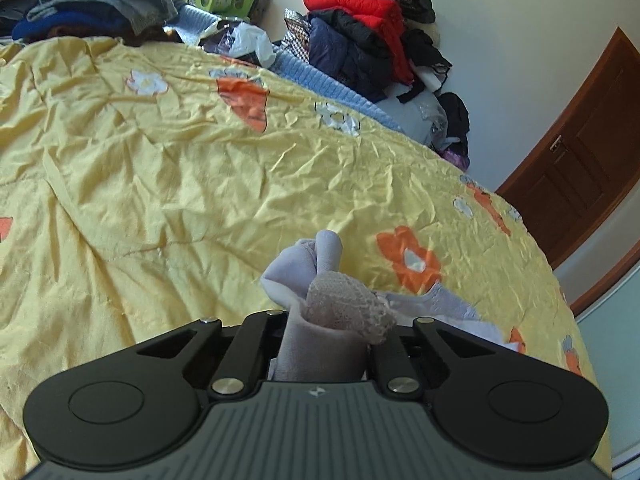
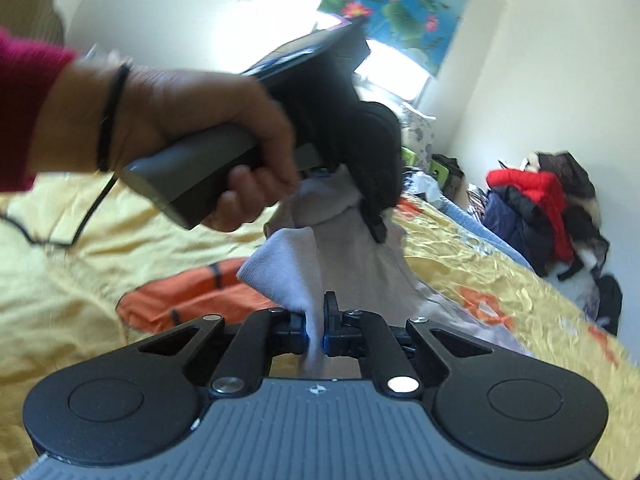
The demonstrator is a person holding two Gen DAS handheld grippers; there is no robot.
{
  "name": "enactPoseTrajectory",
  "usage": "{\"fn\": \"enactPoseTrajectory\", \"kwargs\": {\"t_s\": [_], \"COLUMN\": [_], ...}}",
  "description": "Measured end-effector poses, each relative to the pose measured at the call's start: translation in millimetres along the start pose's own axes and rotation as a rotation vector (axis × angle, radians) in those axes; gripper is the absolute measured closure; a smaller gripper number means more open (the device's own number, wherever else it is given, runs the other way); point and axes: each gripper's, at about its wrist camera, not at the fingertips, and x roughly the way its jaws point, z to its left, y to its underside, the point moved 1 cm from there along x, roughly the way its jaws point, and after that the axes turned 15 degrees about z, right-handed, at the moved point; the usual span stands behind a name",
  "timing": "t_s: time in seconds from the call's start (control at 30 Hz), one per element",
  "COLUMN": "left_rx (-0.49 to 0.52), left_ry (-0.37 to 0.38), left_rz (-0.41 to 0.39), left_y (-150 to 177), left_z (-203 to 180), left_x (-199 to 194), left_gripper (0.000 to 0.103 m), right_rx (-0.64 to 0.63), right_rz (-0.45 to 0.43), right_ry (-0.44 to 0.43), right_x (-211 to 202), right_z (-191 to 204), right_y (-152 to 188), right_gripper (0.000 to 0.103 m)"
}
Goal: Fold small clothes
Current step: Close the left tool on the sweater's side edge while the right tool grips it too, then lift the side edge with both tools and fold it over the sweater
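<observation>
- While both tools hold the same pale garment (image 2: 352, 264) off the bed (image 1: 160, 160), no fold is made yet, as far as I can judge.
- Right tool (image 2: 316, 330): its jaws are pinched tight on a thin edge of the cloth, which runs up and forward from the tips.
- Ahead of that tool and above it, the cloth rises to the left tool (image 2: 376, 184), seen here from outside with the person's hand (image 2: 200, 136) round its grip; that tool bites the upper end of the cloth.
- Left tool (image 1: 326, 338), own view: a bunched wad with a lace trim (image 1: 348, 300) fills the space between the linkage arms. The fingertips are hidden by the cloth, but the outside view suggests a firm hold.
- Below and to the right of the left tool, a loose part of the garment trails onto the yellow bedcover.
- Beyond the tools, at the far edge of the bed, lie heaps of other clothes (image 1: 360, 32); whether any belong to the task I cannot tell.
- Left to do, by my reading: spread the piece flat, fold it, set it aside. The task looks near its start for this item.
</observation>
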Motion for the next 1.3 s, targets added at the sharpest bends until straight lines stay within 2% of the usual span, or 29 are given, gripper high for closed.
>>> {"fn": "enactPoseTrajectory", "kwargs": {"t_s": [0.23, 0.47, 0.97, 1.3], "left_rx": [0.004, 0.058, 0.177, 0.224], "left_ry": [-0.053, -0.093, -0.124, -0.144], "left_rz": [-0.033, -0.049, -0.032, 0.02], "left_y": [-3.3, -3.3, 3.9, 11.2], "left_z": [-39.9, -82.4, -160.2, -195.5], "left_x": [-11.4, -6.5, 26.6, 65.8], "left_gripper": [0.093, 0.093, 0.093, 0.093], "right_rx": [0.166, 0.331, 0.451, 0.553], "right_rz": [-0.037, -0.046, -0.062, -0.037], "right_ry": [-0.04, -0.119, -0.077, -0.088], "right_x": [-24.4, -35.1, -55.4, -56.5], "right_z": [-41.3, -78.7, -116.9, -138.4], "right_y": [15.6, 37.8, 78.2, 102.8], "right_gripper": [0.096, 0.096, 0.096, 0.096]}}
